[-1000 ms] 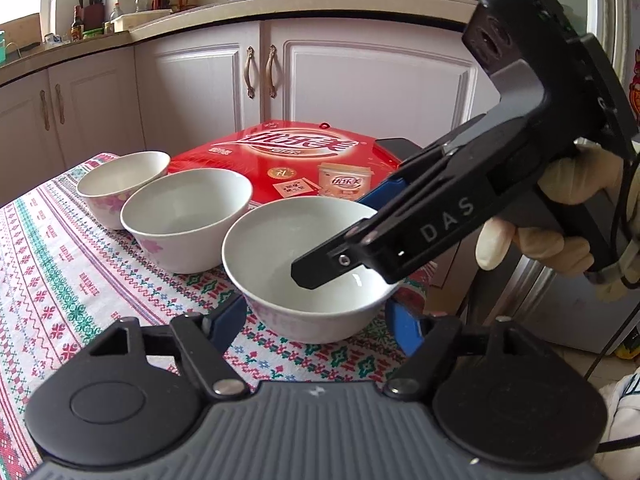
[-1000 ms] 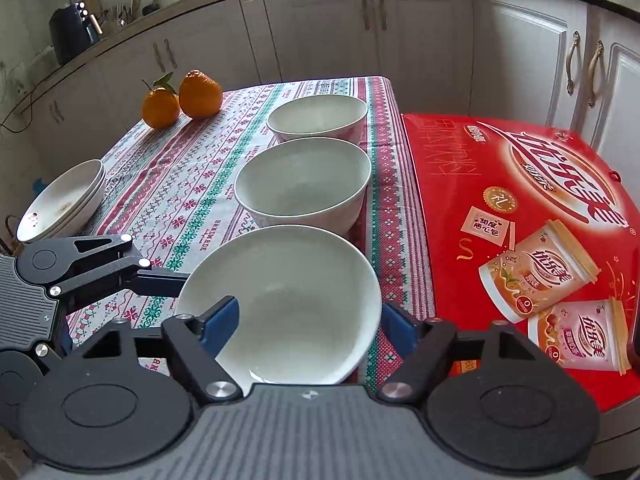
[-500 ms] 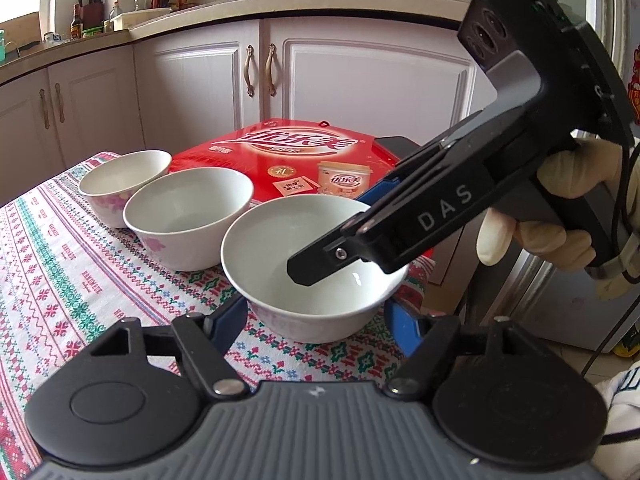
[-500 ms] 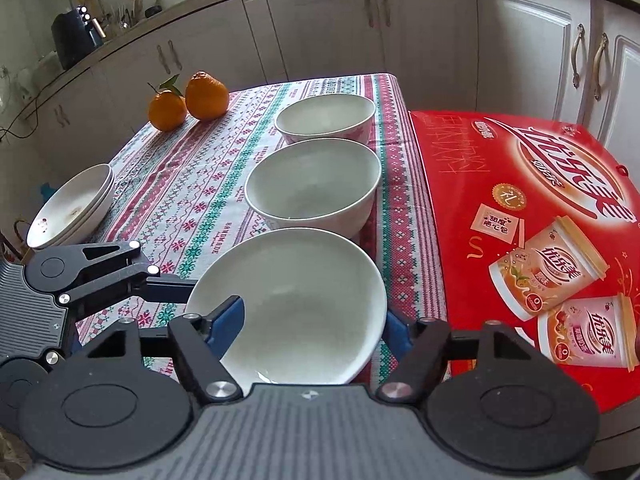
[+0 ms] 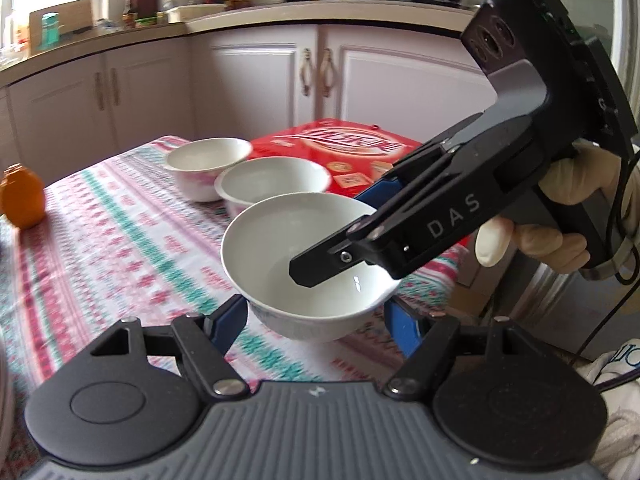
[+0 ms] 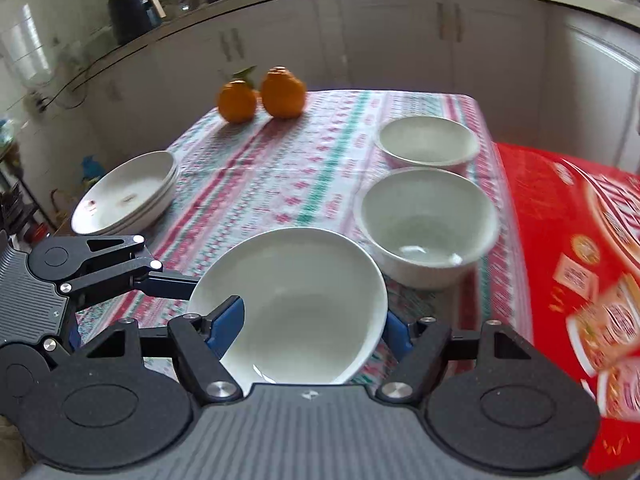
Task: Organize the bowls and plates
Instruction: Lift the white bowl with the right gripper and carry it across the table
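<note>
Kitchen table (image 6: 280, 168): right tongs (image 5: 400, 236) marked "DAS", gripping white bowl (image 5: 280, 248).

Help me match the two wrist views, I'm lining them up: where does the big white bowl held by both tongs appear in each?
Left wrist view: the held bowl sits at centre, just above the left tongs.
Right wrist view: the held bowl is at lower centre, between the right tongs.
Shared landmark: the red box.
</note>
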Demonstrator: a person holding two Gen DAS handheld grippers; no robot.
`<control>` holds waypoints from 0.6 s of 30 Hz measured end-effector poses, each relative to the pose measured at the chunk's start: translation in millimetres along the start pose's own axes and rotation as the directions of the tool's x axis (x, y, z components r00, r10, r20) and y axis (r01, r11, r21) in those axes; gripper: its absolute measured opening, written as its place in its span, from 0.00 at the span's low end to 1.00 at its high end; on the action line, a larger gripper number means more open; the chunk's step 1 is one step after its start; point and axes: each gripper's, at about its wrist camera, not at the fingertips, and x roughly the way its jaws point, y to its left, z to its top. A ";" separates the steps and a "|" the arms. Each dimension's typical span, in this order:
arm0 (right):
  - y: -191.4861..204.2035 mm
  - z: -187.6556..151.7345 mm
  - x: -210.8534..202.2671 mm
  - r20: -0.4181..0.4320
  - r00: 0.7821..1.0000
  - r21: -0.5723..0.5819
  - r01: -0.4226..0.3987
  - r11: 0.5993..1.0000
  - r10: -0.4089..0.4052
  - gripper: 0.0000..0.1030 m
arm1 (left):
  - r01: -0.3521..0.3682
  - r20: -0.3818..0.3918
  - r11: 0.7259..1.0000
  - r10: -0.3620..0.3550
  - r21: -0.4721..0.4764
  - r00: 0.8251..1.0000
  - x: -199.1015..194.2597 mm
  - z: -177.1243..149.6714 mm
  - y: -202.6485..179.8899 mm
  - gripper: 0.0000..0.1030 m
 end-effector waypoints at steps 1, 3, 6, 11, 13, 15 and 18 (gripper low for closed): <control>4.2 2.9 3.6 -0.001 1.000 -0.010 -0.010 1.000 0.010 0.75 | -0.008 0.003 1.000 0.008 -0.013 1.000 -2.6 -0.8 3.3 0.73; 11.6 8.2 10.6 -0.006 1.000 -0.027 -0.028 0.999 0.028 0.75 | -0.024 0.006 0.999 0.024 -0.037 1.000 -8.3 -4.2 10.0 0.73; 22.4 14.9 21.5 -0.012 0.999 -0.053 -0.053 0.997 0.053 0.75 | -0.049 0.006 0.997 0.050 -0.063 0.999 -13.9 -9.4 20.3 0.73; 37.0 23.7 38.2 -0.011 0.996 -0.078 -0.083 0.993 0.083 0.75 | -0.079 0.001 0.992 0.080 -0.099 0.997 -21.1 -15.3 35.1 0.73; 39.7 25.1 43.3 -0.016 0.996 -0.077 -0.093 0.993 0.092 0.75 | -0.086 0.000 0.990 0.087 -0.108 0.996 -23.4 -18.4 39.6 0.73; 42.4 25.7 47.5 -0.020 0.995 -0.074 -0.101 0.992 0.100 0.75 | -0.097 -0.004 0.989 0.098 -0.113 0.995 -23.0 -19.3 42.1 0.73; 45.4 28.1 53.4 -0.018 0.994 -0.068 -0.112 0.991 0.111 0.75 | -0.106 -0.011 0.986 0.106 -0.126 0.994 -24.9 -24.6 48.1 0.73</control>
